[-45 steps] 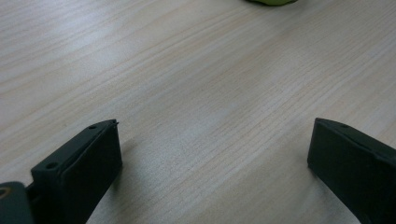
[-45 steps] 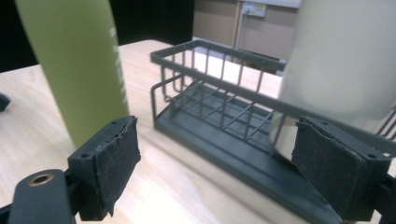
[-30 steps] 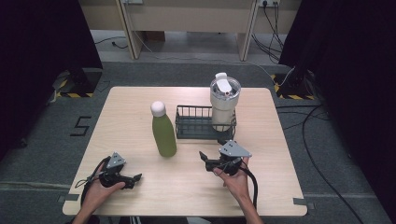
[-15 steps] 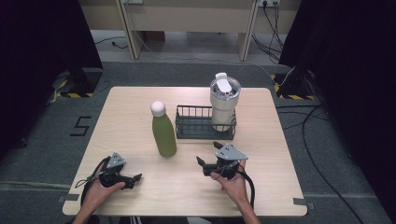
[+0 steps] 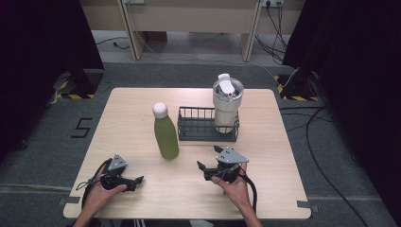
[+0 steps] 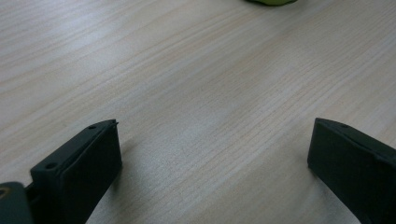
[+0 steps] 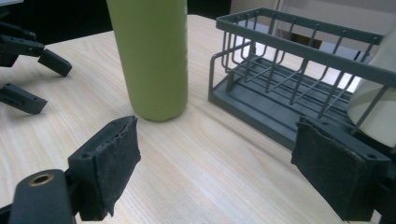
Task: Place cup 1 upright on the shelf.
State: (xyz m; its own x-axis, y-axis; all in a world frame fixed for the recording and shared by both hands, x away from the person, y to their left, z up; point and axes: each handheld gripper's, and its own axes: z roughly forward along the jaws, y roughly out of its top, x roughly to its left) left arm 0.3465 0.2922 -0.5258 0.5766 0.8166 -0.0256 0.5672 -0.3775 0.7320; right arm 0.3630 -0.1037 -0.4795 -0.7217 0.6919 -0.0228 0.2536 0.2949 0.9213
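High view: my right gripper (image 5: 209,158) hovered open, the green bottle (image 5: 166,132) ahead to its left, the wire basket (image 5: 207,128) just beyond it.
Left gripper view: my left gripper (image 6: 212,163) gaped over bare table (image 6: 196,79).
Right gripper view: bottle stood ahead-left, basket ahead-right, both outside my jaws.

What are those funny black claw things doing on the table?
A person is sitting at a wooden table with a gripper in each hand. The right gripper is open and empty, pointing toward the green bottle, which stands upright just left of a dark wire basket. A cream tumbler with a lid sits in the basket's right end. The left gripper is open too, low near the table's front edge, holding nothing. Nothing has been picked up.
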